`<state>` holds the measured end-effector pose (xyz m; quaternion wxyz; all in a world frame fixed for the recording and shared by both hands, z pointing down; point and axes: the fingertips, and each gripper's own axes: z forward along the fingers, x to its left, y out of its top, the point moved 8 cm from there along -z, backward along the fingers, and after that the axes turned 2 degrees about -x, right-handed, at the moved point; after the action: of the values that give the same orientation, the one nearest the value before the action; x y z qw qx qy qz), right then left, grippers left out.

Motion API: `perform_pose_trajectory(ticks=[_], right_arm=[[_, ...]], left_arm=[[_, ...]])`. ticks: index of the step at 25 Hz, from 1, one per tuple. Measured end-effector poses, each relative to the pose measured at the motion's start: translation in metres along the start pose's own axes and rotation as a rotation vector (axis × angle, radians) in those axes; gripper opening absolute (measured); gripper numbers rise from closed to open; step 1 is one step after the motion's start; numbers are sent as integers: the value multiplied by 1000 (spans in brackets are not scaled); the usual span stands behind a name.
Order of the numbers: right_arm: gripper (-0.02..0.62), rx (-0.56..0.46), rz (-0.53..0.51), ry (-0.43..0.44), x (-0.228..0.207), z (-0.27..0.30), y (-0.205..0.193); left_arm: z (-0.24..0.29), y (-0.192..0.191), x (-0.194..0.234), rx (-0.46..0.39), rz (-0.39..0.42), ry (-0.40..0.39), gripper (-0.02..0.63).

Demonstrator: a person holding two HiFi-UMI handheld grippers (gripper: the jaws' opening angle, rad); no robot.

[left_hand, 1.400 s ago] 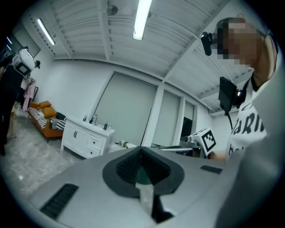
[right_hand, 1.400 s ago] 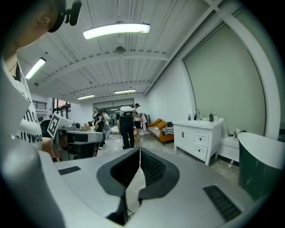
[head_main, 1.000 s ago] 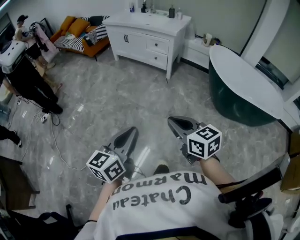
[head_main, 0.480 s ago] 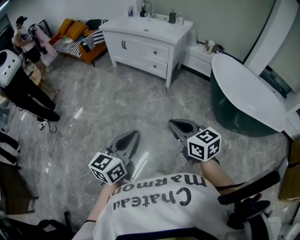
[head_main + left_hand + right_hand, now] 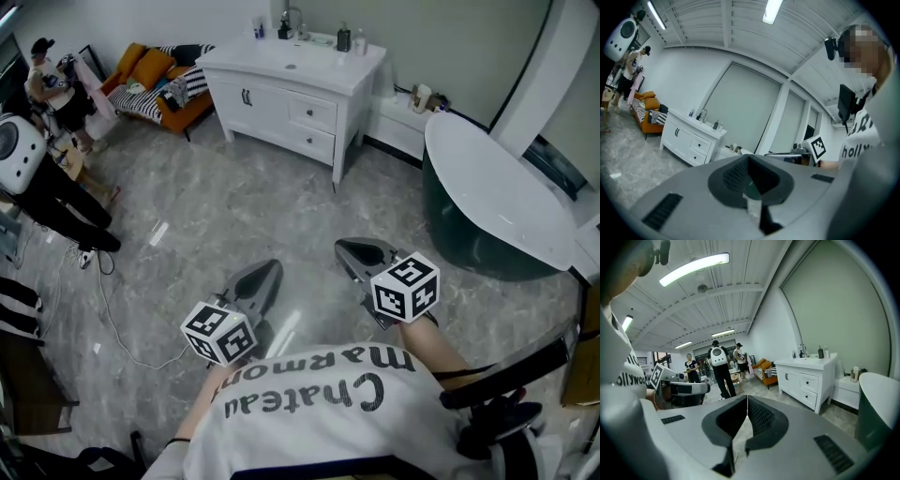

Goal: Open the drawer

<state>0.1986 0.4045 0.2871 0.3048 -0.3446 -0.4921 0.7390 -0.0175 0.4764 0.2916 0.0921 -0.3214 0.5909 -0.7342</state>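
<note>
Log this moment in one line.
left gripper: shut, empty | right gripper: shut, empty | drawers: closed, untouched, out of reach

Floor [image 5: 234, 216] glossy marble; vanity [image 5: 281, 103] smooth, painted

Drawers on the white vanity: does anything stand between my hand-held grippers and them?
Nothing visible does. Bare floor runs from the left hand-held gripper and right hand-held gripper to the drawers of the vanity; the bathtub stands off right, a person off left.
</note>
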Motion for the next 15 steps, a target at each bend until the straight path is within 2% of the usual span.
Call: perform_pose_trajectory(ticks=[7,10,15], right_arm=[[12,-46,21,-33,-18,3,6],[12,-45,37,-48,-27,4,7],[12,-36,105,-52,-33,6,1]], left_arm=[[14,1,10,-44,-6,-28,8],[21,-2,16,-18,-4,3,8],[25,-3,18,2,9,7,8]])
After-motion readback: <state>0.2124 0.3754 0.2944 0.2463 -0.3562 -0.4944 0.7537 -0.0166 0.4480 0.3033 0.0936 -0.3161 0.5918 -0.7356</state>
